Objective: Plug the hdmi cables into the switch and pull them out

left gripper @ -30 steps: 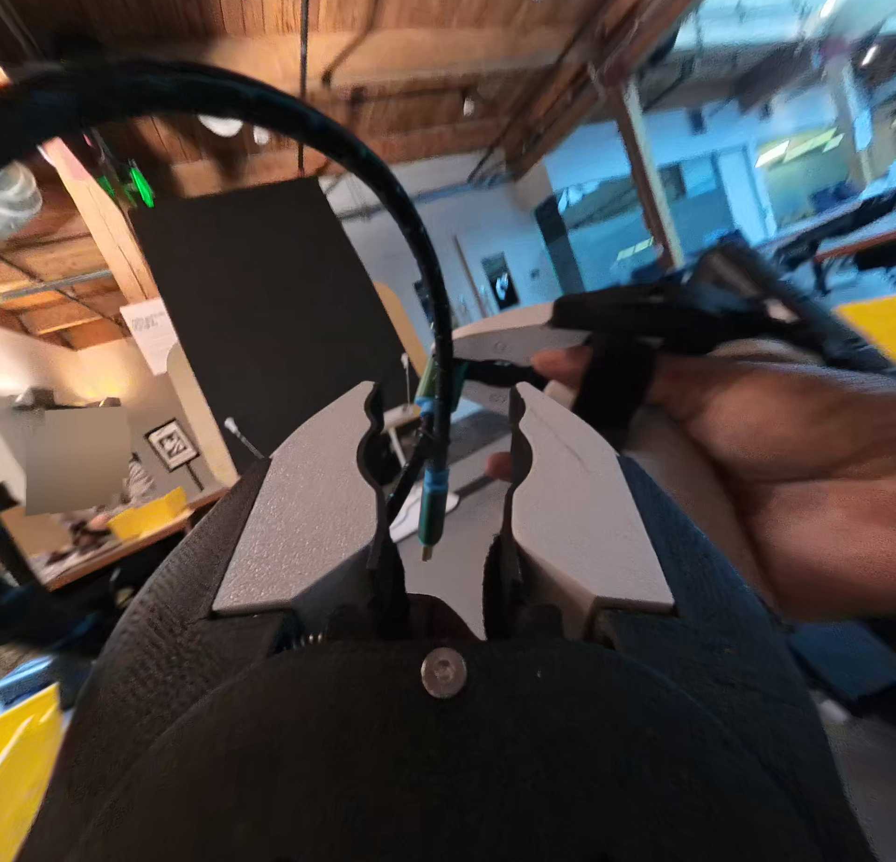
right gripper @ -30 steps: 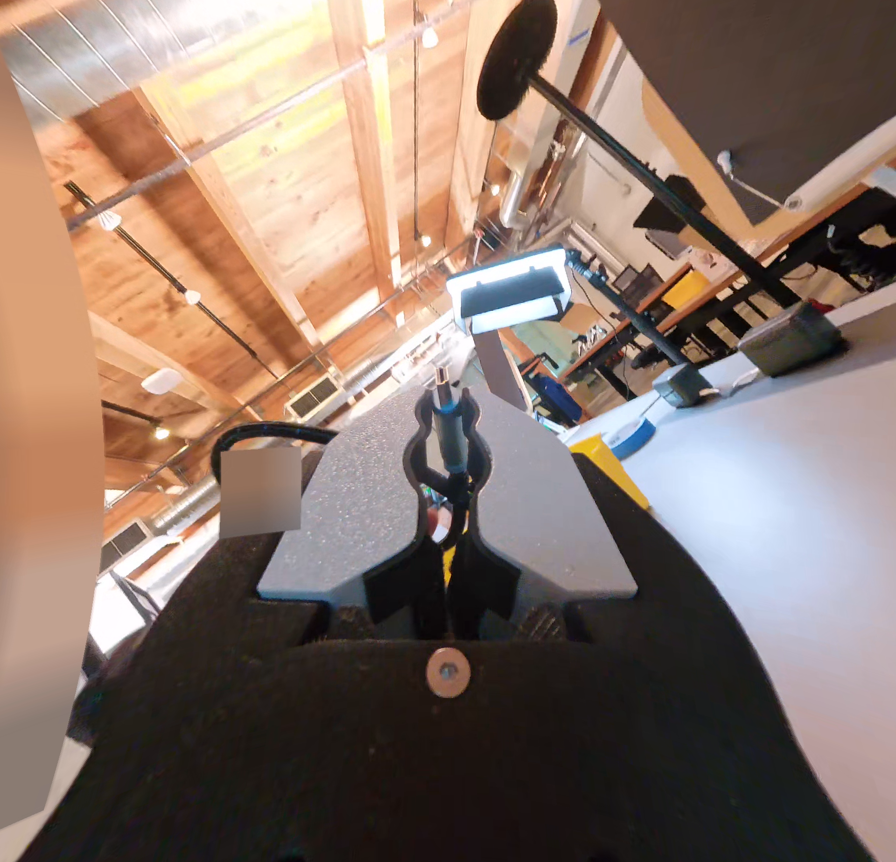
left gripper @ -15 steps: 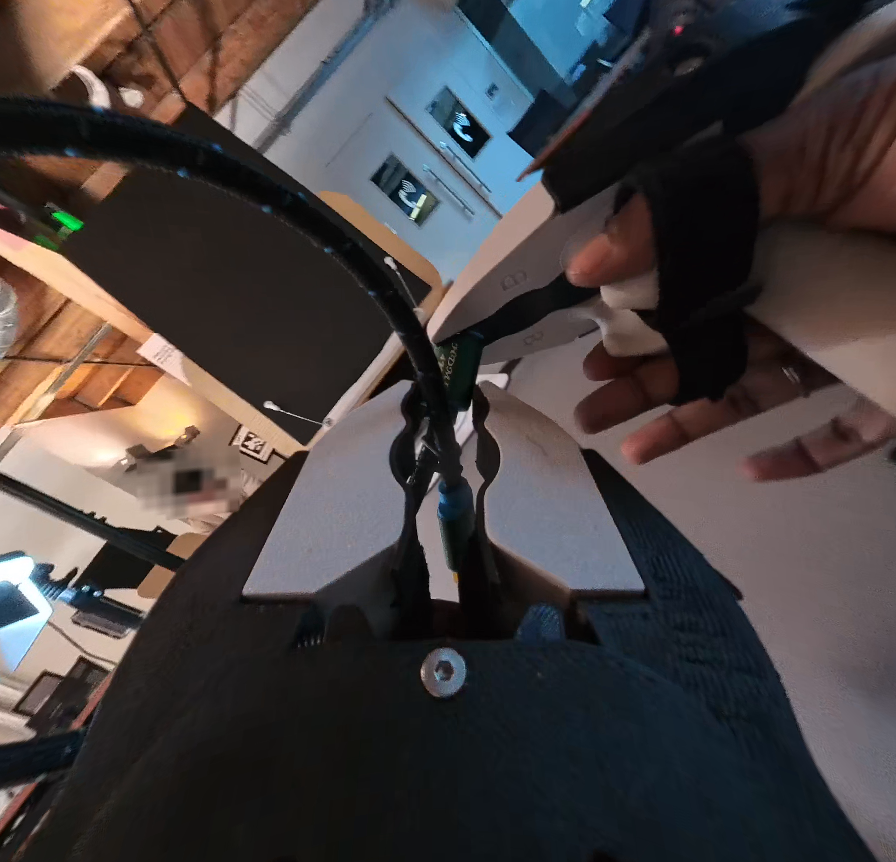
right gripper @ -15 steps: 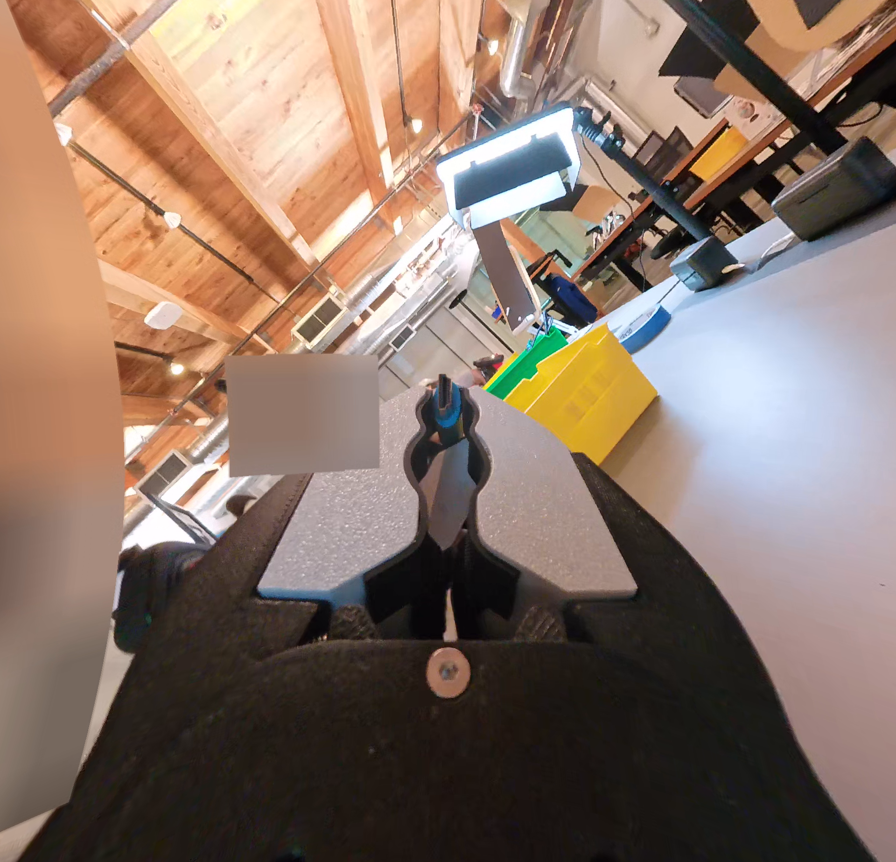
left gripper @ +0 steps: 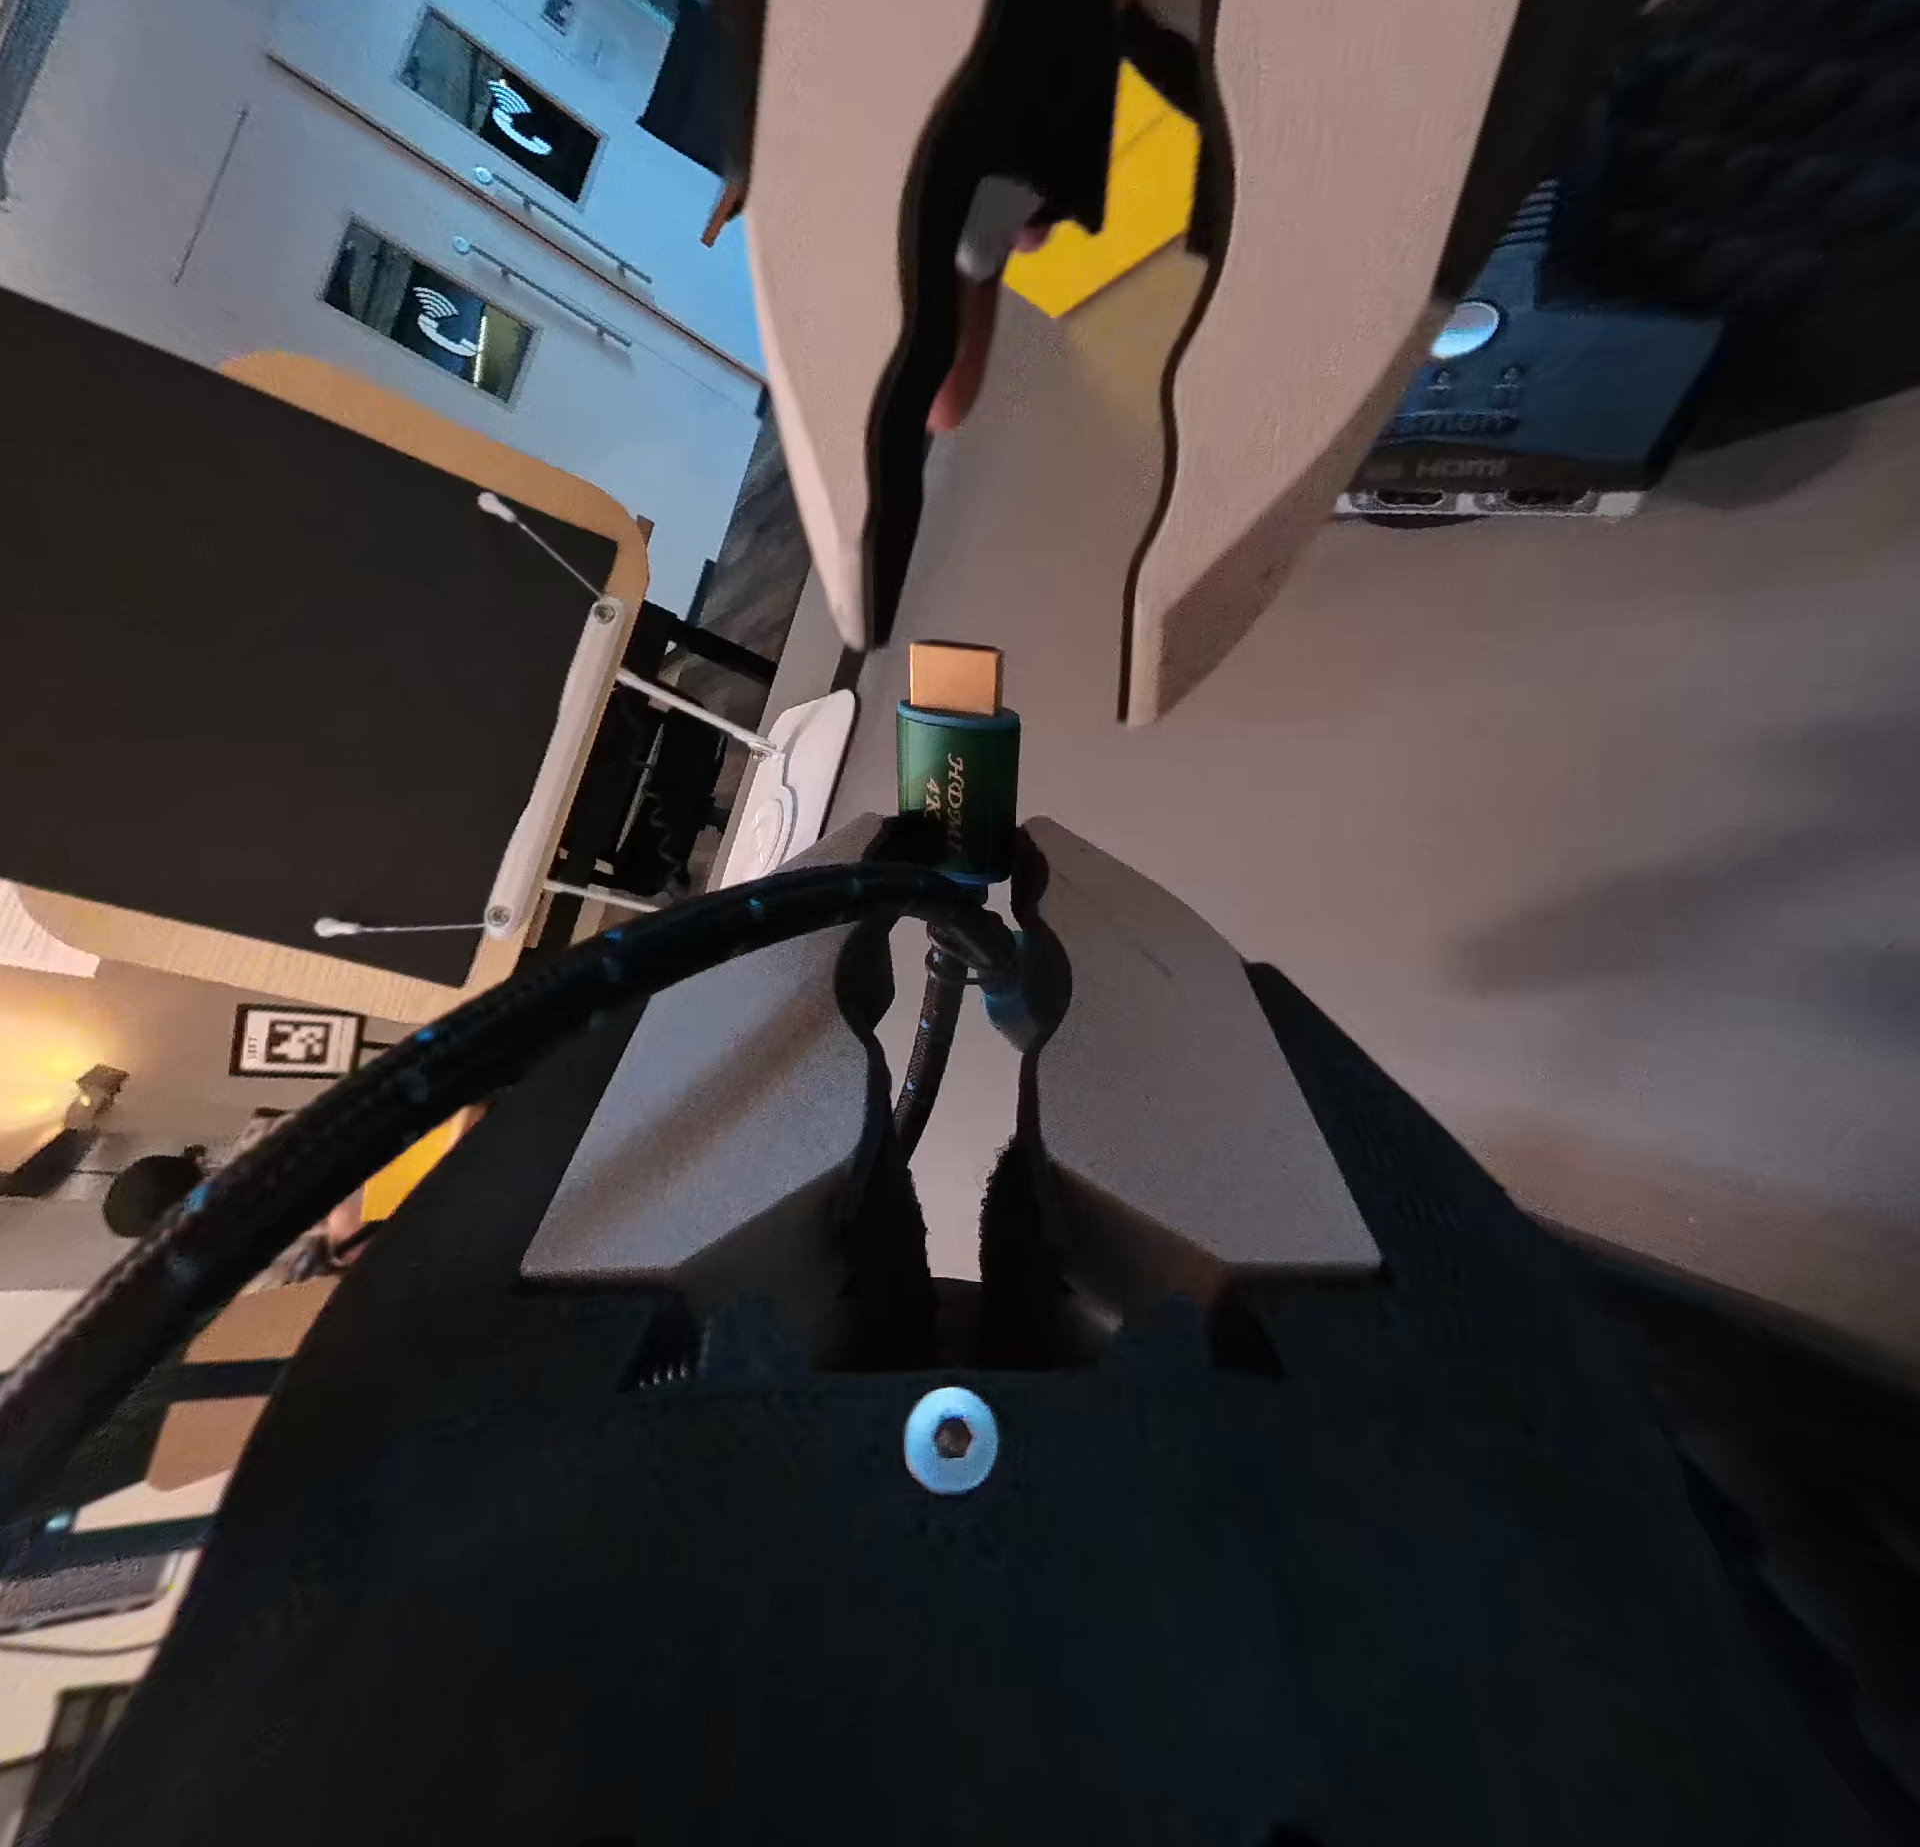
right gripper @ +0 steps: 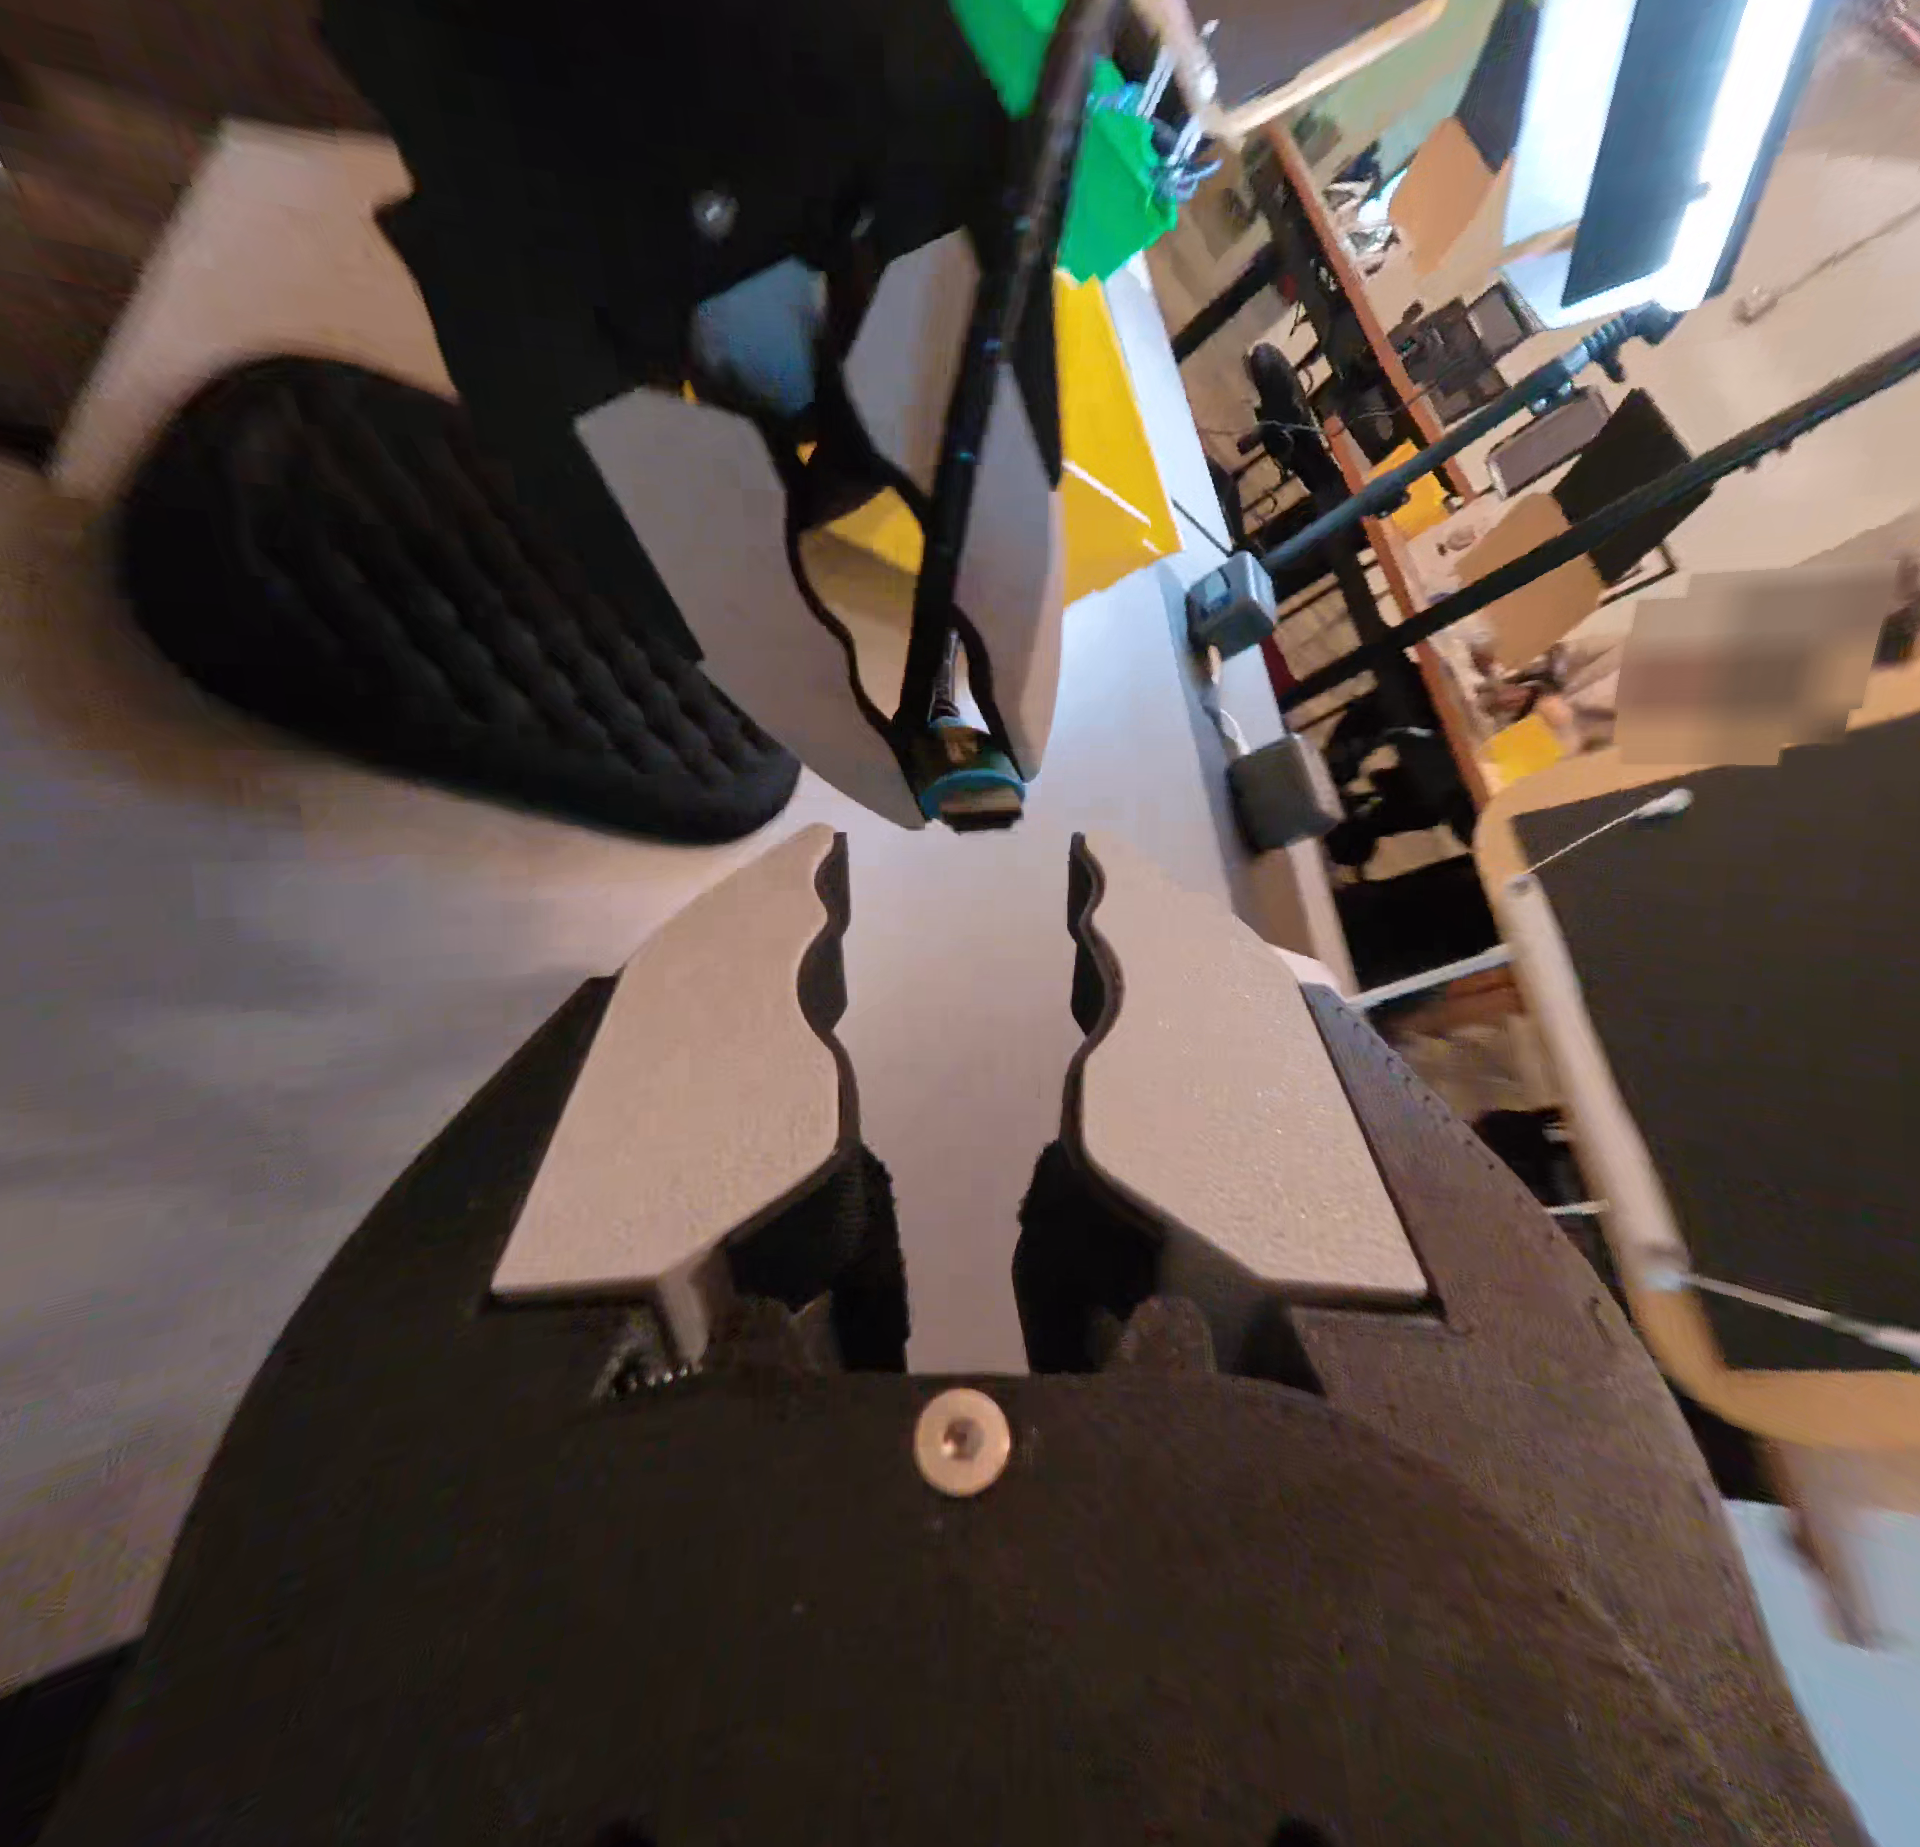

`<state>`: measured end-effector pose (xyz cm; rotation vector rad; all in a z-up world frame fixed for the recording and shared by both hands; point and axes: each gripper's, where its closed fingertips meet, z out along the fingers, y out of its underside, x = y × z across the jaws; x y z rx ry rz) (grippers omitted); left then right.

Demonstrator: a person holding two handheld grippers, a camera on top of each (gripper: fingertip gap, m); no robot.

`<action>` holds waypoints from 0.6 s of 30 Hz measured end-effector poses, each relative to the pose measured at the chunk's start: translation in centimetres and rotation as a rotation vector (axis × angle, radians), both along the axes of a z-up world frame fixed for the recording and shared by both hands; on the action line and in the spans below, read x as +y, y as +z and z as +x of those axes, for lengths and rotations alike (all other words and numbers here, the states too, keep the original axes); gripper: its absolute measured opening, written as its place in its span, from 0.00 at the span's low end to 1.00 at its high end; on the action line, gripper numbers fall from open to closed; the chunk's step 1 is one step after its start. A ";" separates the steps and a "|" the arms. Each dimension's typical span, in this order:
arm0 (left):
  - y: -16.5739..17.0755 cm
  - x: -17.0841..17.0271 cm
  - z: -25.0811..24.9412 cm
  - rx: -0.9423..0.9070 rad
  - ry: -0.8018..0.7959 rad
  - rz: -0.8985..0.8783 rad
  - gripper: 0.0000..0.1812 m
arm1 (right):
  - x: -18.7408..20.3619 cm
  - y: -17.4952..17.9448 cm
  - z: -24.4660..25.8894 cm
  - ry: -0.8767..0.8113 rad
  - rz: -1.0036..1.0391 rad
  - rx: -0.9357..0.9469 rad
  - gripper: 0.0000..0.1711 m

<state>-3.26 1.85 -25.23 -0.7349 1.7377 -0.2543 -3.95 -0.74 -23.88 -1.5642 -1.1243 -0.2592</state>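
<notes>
My left gripper [left gripper: 956,841] is shut on a green HDMI plug [left gripper: 956,779], whose gold connector sticks out past the fingertips. Its black braided cable [left gripper: 468,1049] loops away to the left. My right gripper [right gripper: 956,862] is open and empty, and its fingertips face the plug [right gripper: 971,795] from a short gap away. In the left wrist view the right gripper [left gripper: 1013,670] hangs open just above the connector. The black HDMI switch [left gripper: 1496,415] lies on the grey table [left gripper: 1507,810] at the upper right, its ports facing me.
A yellow bin [right gripper: 1101,467] and a green bin [right gripper: 1112,187] stand on the table behind the grippers. Two small grey boxes [right gripper: 1283,789] sit near the table's far edge. A black panel on a stand [left gripper: 260,602] stands off to the left.
The right gripper held the plug and has opened and let it go. The left gripper, open a second ago, has shut on the plug and turned down toward the table.
</notes>
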 end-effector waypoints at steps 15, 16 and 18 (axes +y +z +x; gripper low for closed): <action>-0.6 -1.3 -0.2 0.020 -0.069 -0.049 0.21 | -0.8 -0.9 -1.1 0.146 -0.041 -0.017 0.12; -0.5 -1.3 -0.2 0.014 -0.076 -0.051 0.23 | -1.1 -0.7 -1.2 0.178 -0.034 0.025 0.12; -0.6 -1.7 -0.1 0.011 -0.098 -0.071 0.23 | -1.6 -0.2 -1.3 0.235 -0.008 0.085 0.12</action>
